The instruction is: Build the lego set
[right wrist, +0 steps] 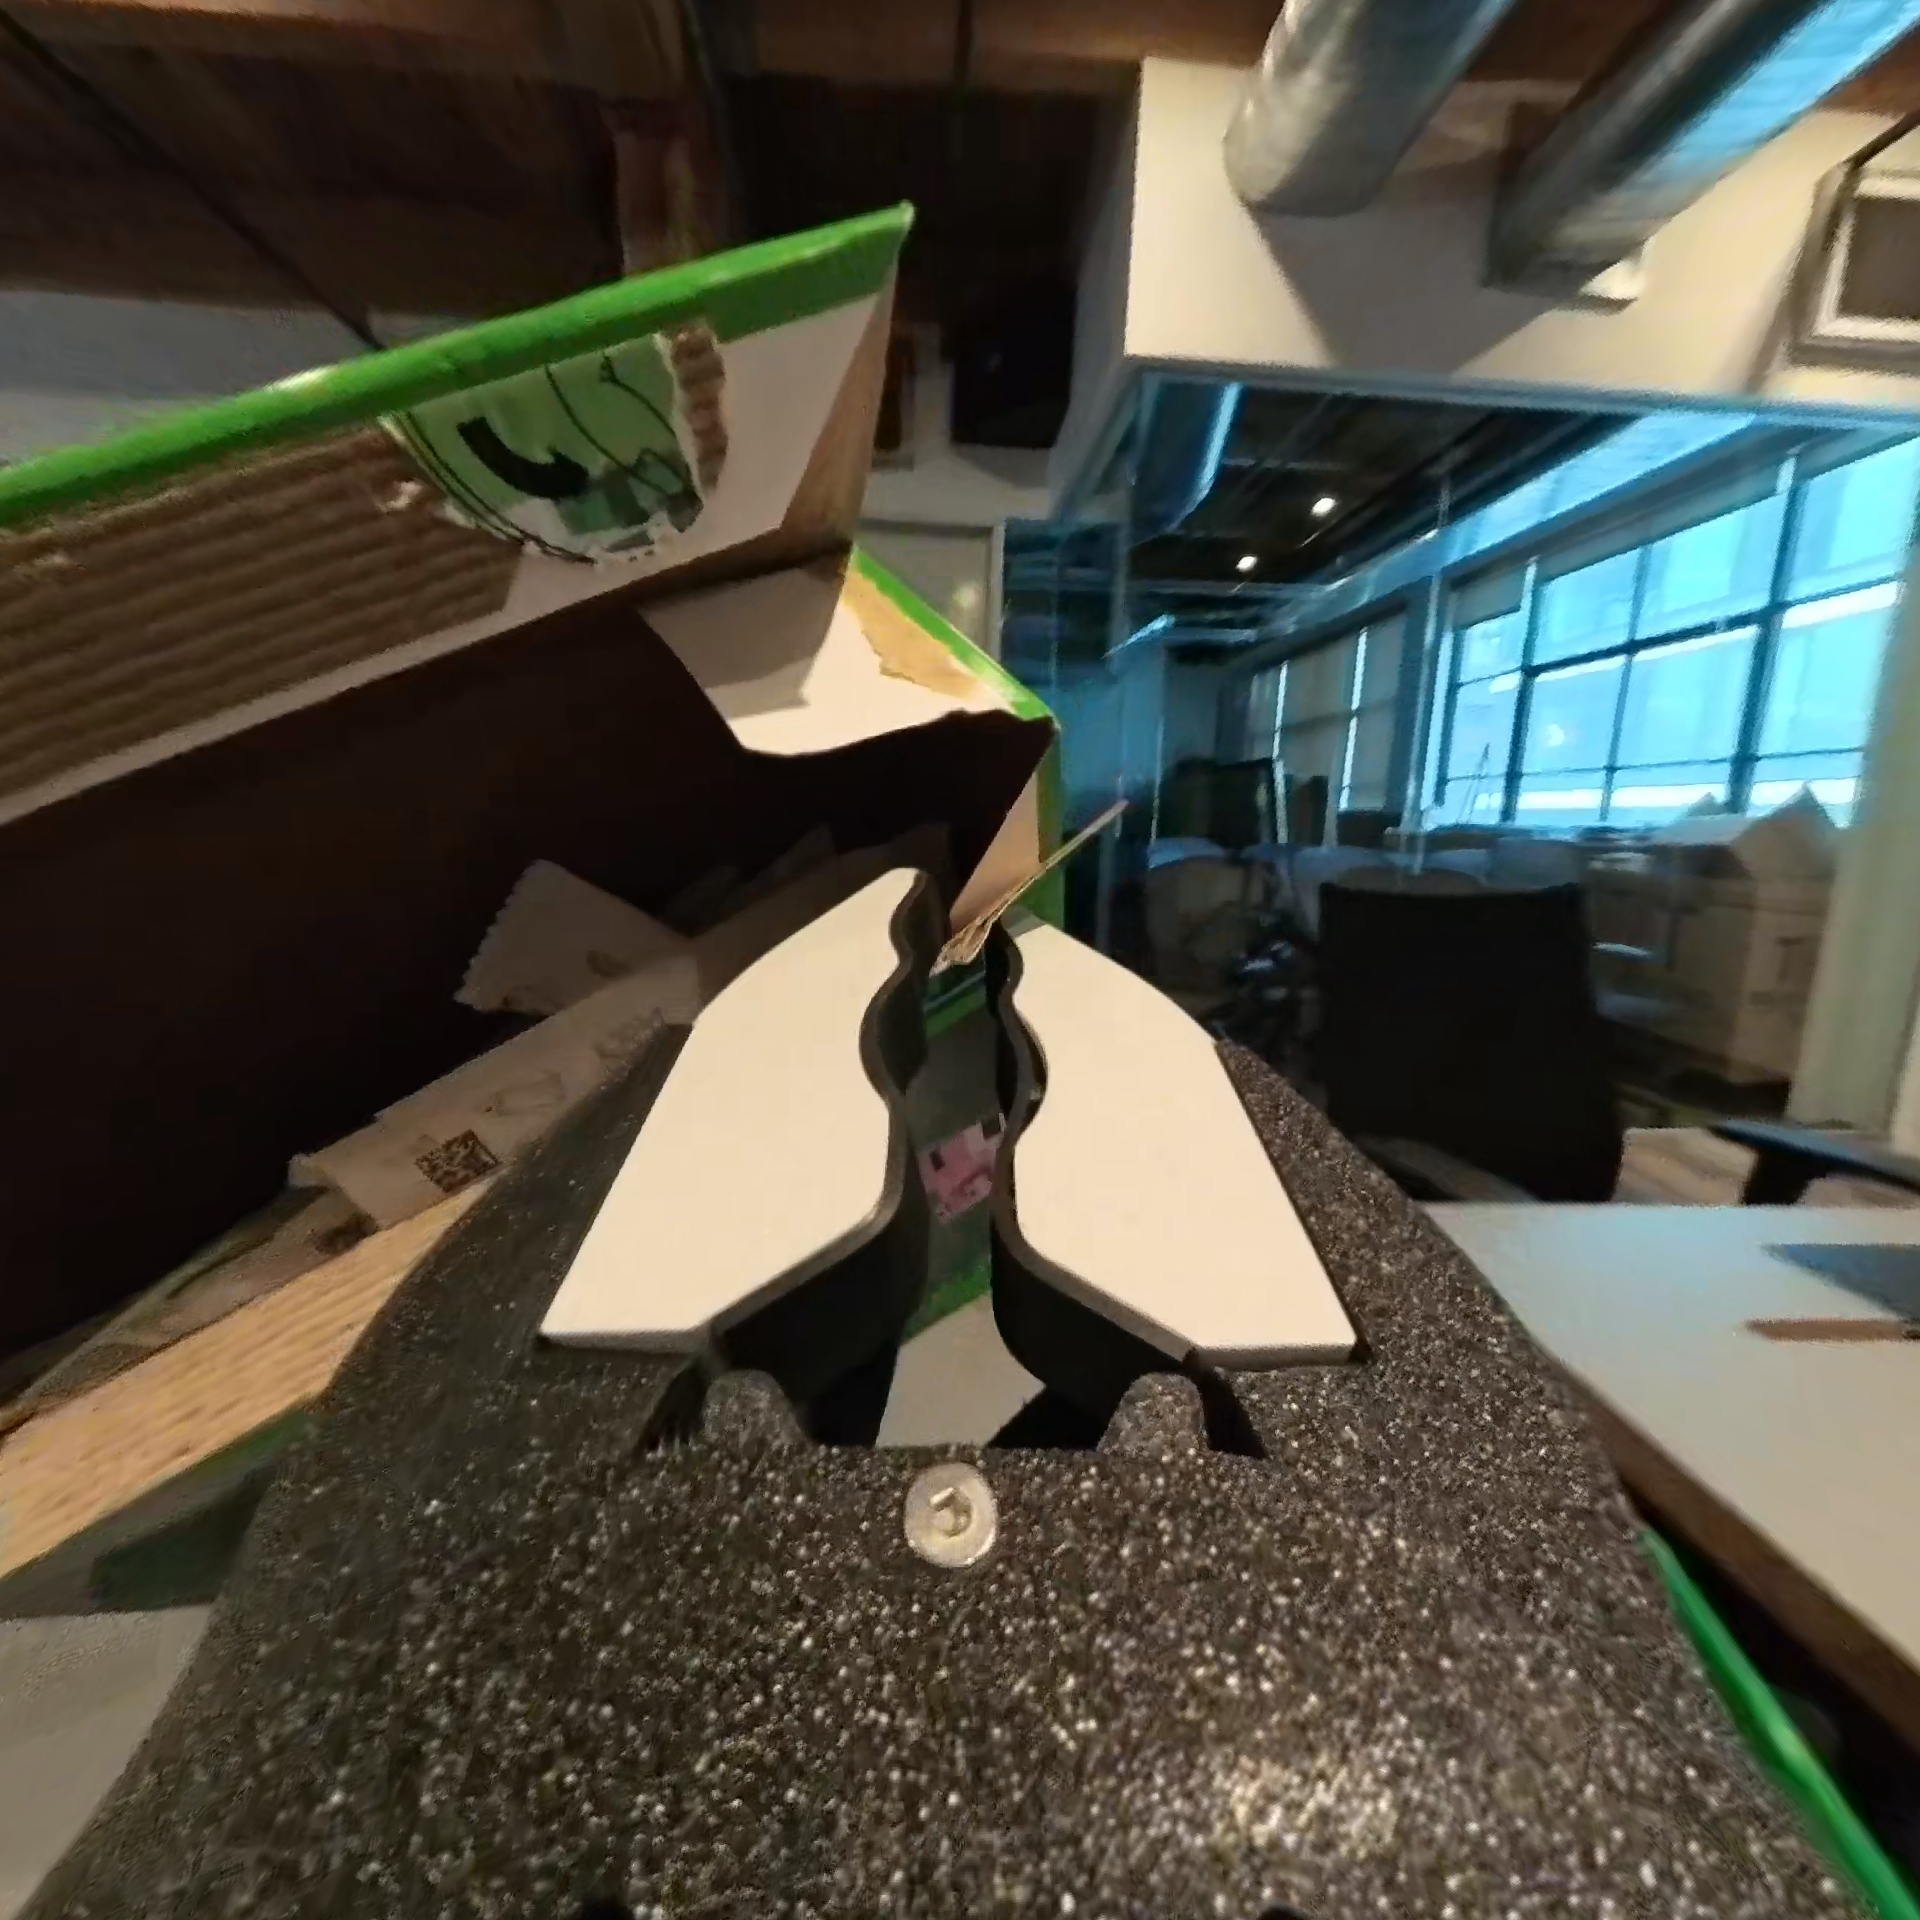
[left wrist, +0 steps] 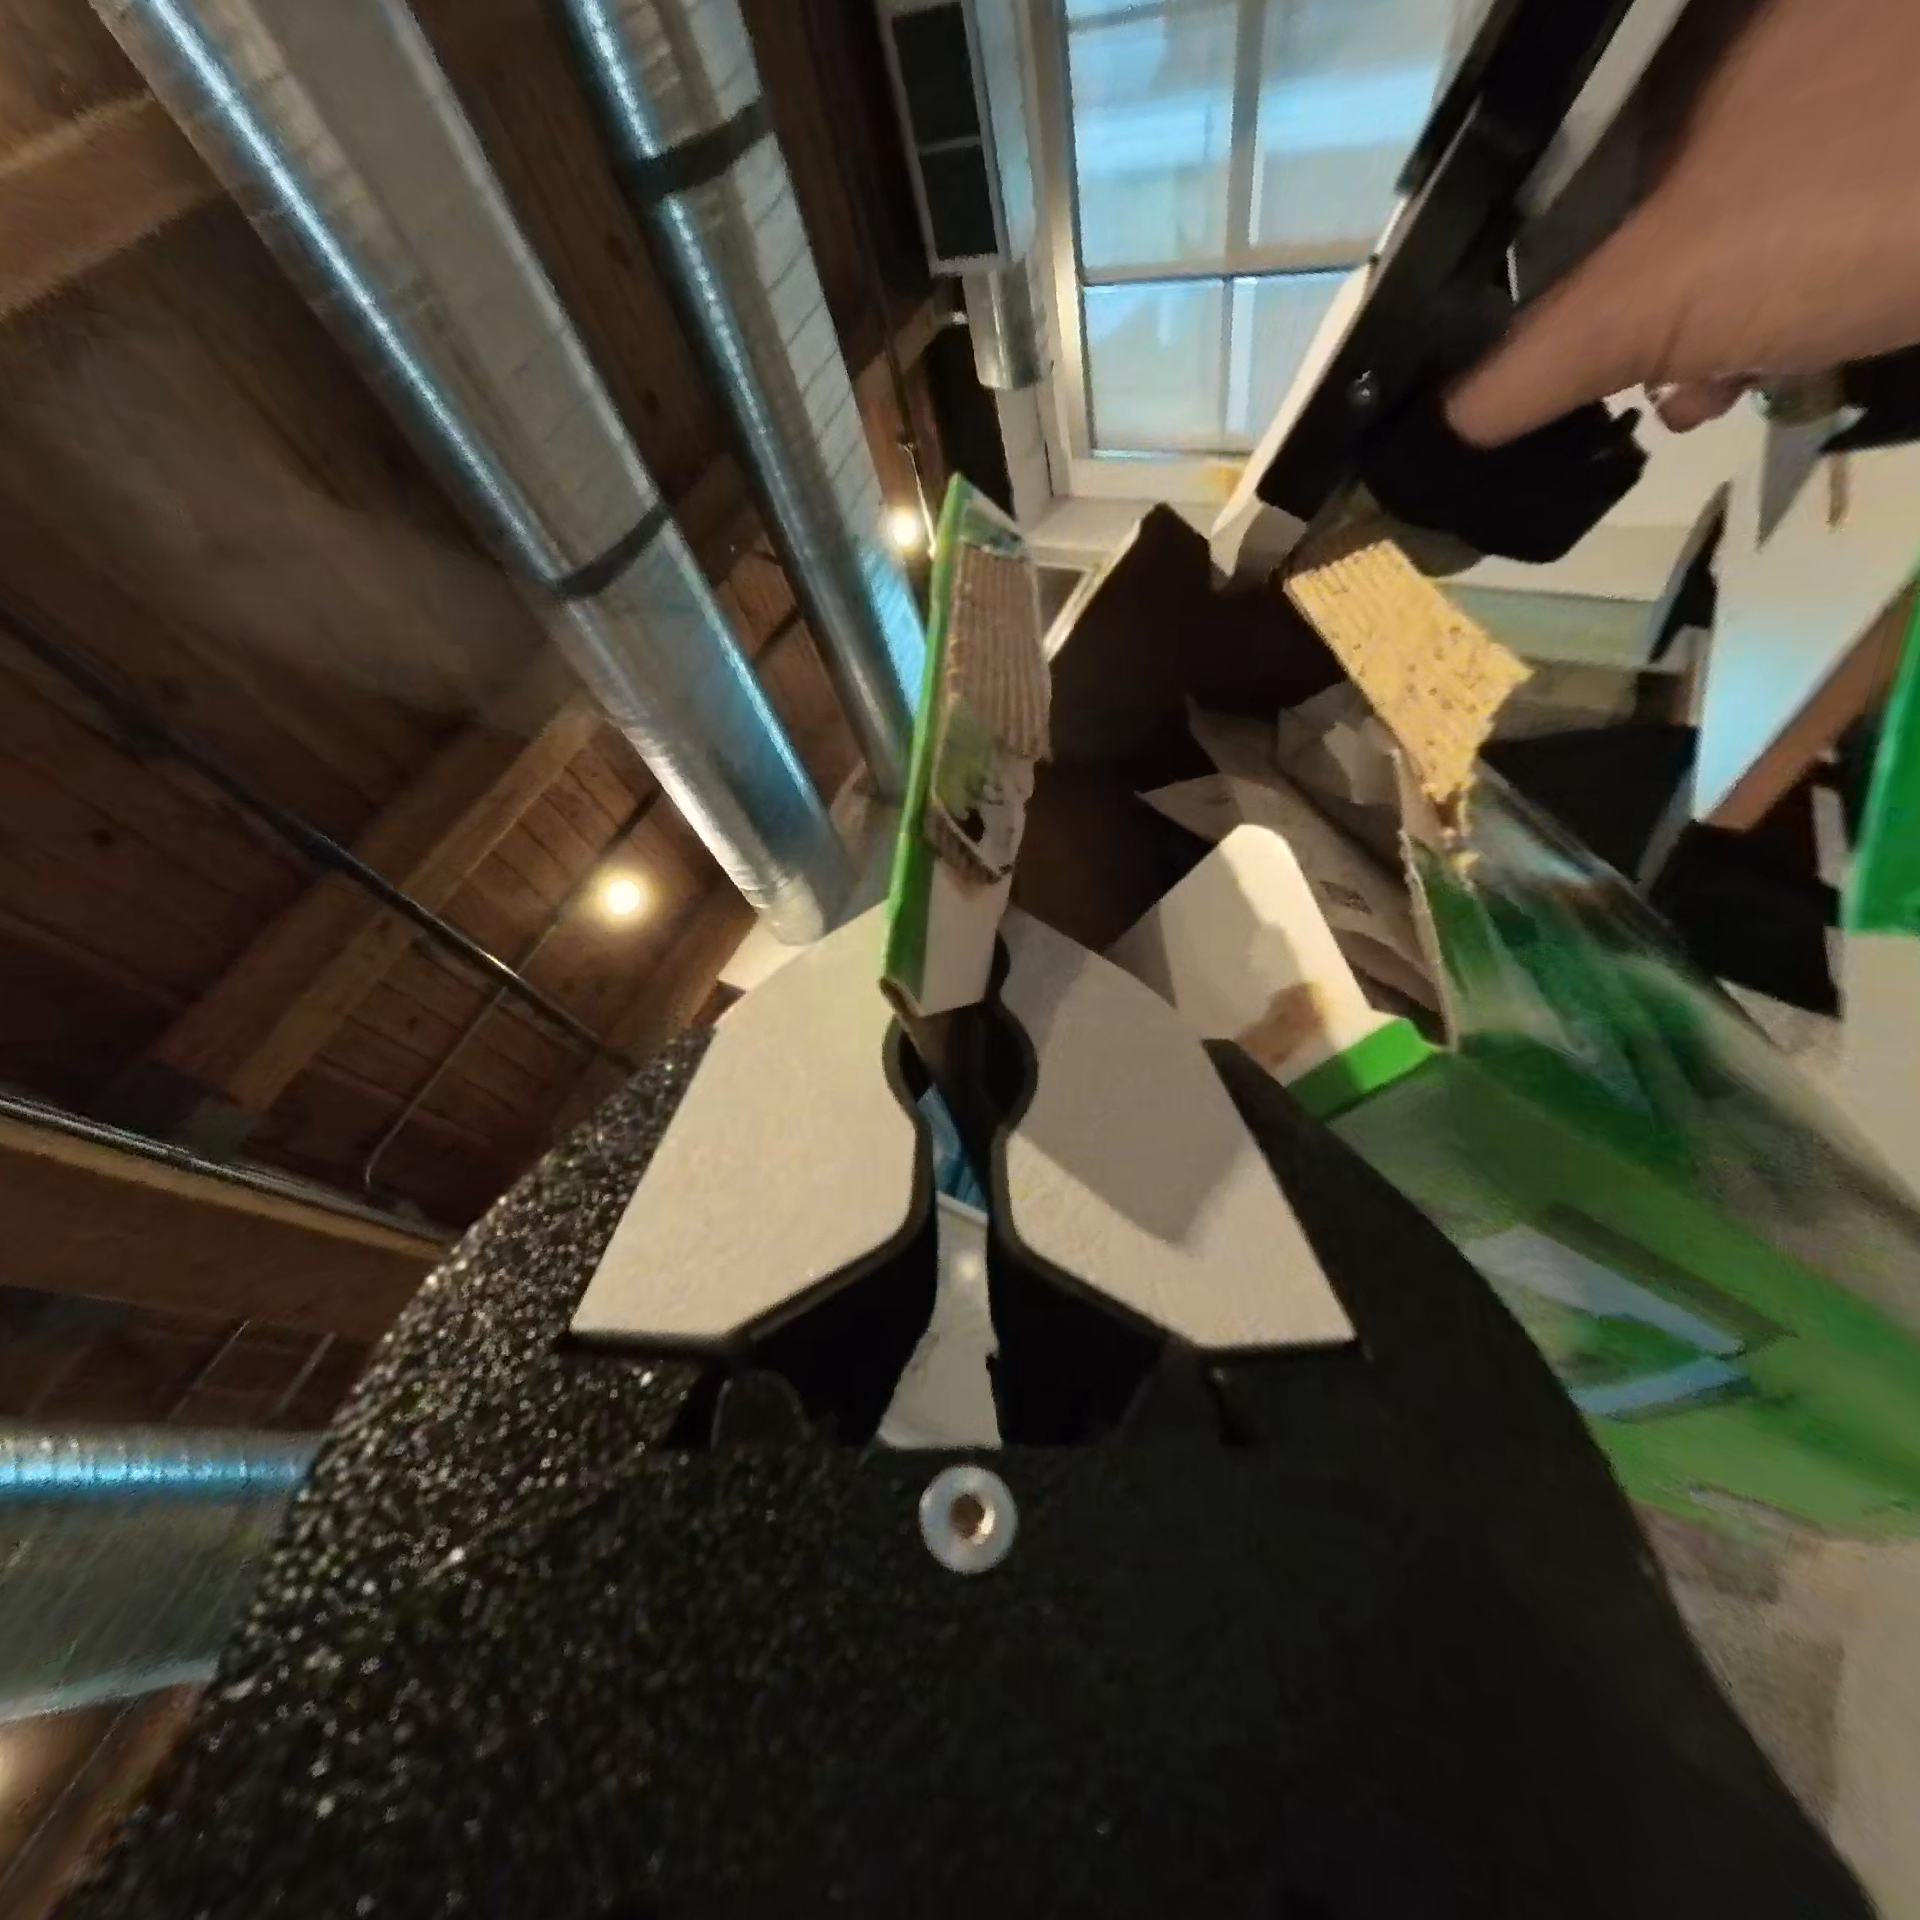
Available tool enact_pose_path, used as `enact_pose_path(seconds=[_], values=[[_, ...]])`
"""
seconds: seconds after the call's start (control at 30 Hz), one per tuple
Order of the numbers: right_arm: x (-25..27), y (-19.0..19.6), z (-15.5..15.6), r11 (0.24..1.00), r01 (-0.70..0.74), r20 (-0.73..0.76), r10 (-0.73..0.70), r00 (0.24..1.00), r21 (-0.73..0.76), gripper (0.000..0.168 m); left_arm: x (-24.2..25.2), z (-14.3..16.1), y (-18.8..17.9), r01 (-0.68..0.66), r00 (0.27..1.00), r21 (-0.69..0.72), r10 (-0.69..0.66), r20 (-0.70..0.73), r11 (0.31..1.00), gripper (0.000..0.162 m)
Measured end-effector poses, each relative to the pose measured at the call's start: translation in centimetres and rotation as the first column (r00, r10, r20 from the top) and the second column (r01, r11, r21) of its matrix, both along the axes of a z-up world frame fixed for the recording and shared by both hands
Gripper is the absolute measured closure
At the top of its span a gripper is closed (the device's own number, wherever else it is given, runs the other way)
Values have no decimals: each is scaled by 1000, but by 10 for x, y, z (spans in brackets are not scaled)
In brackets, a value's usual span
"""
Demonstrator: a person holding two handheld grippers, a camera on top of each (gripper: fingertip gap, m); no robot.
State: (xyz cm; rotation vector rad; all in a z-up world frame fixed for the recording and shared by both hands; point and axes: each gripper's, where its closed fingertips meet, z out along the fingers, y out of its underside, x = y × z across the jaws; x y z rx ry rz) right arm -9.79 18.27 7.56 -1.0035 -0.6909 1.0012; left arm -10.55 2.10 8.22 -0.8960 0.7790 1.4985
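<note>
Both grippers, left gripper and right gripper, pinch the green box's flaps; paper bags apparently inside.

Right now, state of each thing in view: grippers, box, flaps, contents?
left gripper: shut on the box's green-edged flap.
right gripper: shut on a torn flap edge.
lego box: open, held up, flaps torn to bare cardboard.
paper bags: inside the box.
hand: gripping the right gripper's handle.
</note>
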Motion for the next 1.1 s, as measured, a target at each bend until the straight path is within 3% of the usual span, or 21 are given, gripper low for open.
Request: enact_pose_path(seconds=[0.03, 0.3, 0.4, 0.53, 0.7, 0.8, 0.93, 1.1], values=[[-9, -8, -13, 1000, -16, 23, 16, 1000, -13, 160, -7, -10, -7, -9, 1000, -16, 10, 14, 1000, 158], [-21, -63, -123, 990, -86, 206, 107, 973, -108, 157, -19, -101, -60, 3, 985, -187, 30, 170, 982, 158], [7, -80, -141, 986, -123, 182, 142, 973, -114, 156, 7, -115, -78, 58, 988, -198, -27, 154, 978, 159], [32, -93, -169, 984, -118, 282, 152, 947, -135, 154, 38, -128, -84, 106, 983, -257, -62, 175, 961, 159], [57, -113, -214, 936, -253, 359, 330, 873, -247, 147, 60, -158, -95, 110, 990, -310, -75, 123, 944, 160], [71, -122, -246, 909, -295, 431, 402, 808, -295, 126, 58, -176, -97, 94, 989, -355, -46, 140, 930, 160], [97, -132, -257, 912, -350, 419, 410, 810, -214, 118, 56, -197, -99, 96, 986, -388, -35, 163, 917, 160], [116, -140, -251, 945, -326, 417, 289, 862, 19, 114, 49, -231, -93, 89, 983, -441, -6, 185, 893, 161]])
